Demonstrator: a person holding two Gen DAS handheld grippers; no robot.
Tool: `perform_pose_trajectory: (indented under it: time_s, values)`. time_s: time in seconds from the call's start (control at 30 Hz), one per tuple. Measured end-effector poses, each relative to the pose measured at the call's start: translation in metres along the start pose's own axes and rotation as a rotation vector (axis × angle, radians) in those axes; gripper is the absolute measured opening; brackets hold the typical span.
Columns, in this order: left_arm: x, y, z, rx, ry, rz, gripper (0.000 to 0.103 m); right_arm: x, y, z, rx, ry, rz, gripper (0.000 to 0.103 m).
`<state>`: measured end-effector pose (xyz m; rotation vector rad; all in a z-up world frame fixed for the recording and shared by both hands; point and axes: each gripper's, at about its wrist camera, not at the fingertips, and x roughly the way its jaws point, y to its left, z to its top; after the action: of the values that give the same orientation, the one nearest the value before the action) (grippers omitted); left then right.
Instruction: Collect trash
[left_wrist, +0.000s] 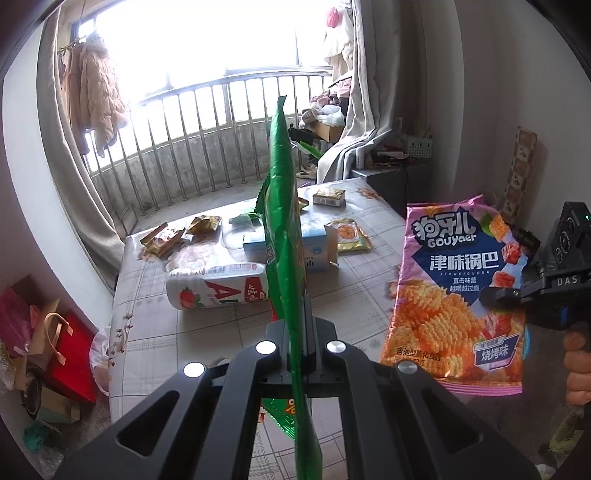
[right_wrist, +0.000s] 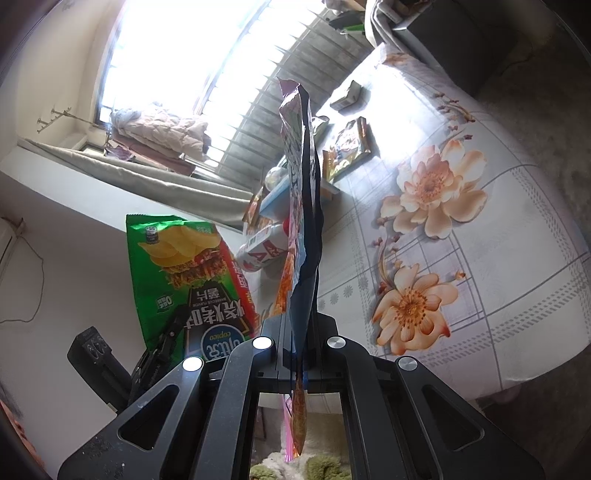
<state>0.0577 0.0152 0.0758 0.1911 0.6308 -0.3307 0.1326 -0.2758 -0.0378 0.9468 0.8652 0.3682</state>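
My left gripper (left_wrist: 295, 306) is shut on a green chip bag (left_wrist: 284, 221), seen edge-on in the left wrist view and face-on in the right wrist view (right_wrist: 184, 273). My right gripper (right_wrist: 301, 317) is shut on a pink snack bag (right_wrist: 301, 192), seen edge-on there and face-on in the left wrist view (left_wrist: 458, 291), where the right gripper (left_wrist: 495, 295) pinches its right edge. Both bags hang in the air above the table (left_wrist: 207, 332). More wrappers lie on the table: gold packets (left_wrist: 166, 236), an orange packet (left_wrist: 349, 234) and a white strawberry bottle (left_wrist: 218, 286) on its side.
A blue-and-white box (left_wrist: 314, 251) and a small yellow box (left_wrist: 328, 195) sit on the floral tablecloth (right_wrist: 480, 240). Red gift bags and clutter (left_wrist: 48, 350) are on the floor at left. A railing (left_wrist: 207, 140) and curtains stand behind.
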Motion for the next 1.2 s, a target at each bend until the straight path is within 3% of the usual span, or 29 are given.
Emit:
perform_pose_trajectory:
  time_s: [0.37, 1.2]
  values:
    - [-0.002, 0.007, 0.007, -0.080, -0.014, -0.099, 0.000, -0.013, 0.000, -0.006, -0.002, -0.033, 0.003, 0.001]
    - [0.010, 0.006, 0.028, -0.147, -0.051, -0.221, 0.000, -0.038, -0.003, 0.001, 0.007, -0.106, -0.020, 0.001]
